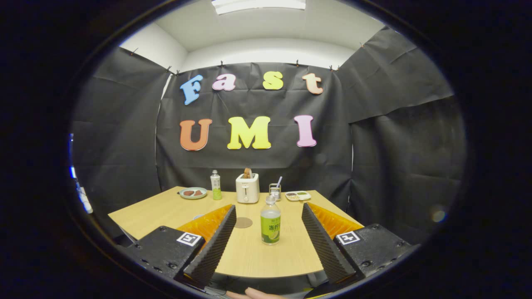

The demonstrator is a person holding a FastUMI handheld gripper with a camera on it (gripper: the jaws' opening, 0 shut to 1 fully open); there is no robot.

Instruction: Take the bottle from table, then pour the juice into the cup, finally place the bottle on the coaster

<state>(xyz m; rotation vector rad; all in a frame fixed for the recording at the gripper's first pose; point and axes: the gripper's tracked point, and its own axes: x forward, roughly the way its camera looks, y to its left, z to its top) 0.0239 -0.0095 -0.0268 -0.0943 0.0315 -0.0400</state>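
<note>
**Bottle upright between spread fingers**

We look across a light wooden table set inside a booth of black cloth, with a white ceiling and a strip light above. Our gripper hangs over the near edge of the table with its fingers spread wide apart, gripping nothing.

The bottle stands on the table in the gap between the two fingers, touching neither, a little nearer the right one. Its long axis is vertical: base on the wood, clear cap pointing straight up, a green label around its lower half.

Just beyond the tip of the left finger we see a round brown coaster lying flat on the table, apart from the bottle.

Well beyond the fingers, along the far edge, a row of things stands: a plate with dark pieces on it, a second bottle, also upright, a white toaster with a slice sticking out of its top, a small metal holder and a shallow divided dish.

Below the gripper, at the nearest edge, part of a hand shows.
</note>
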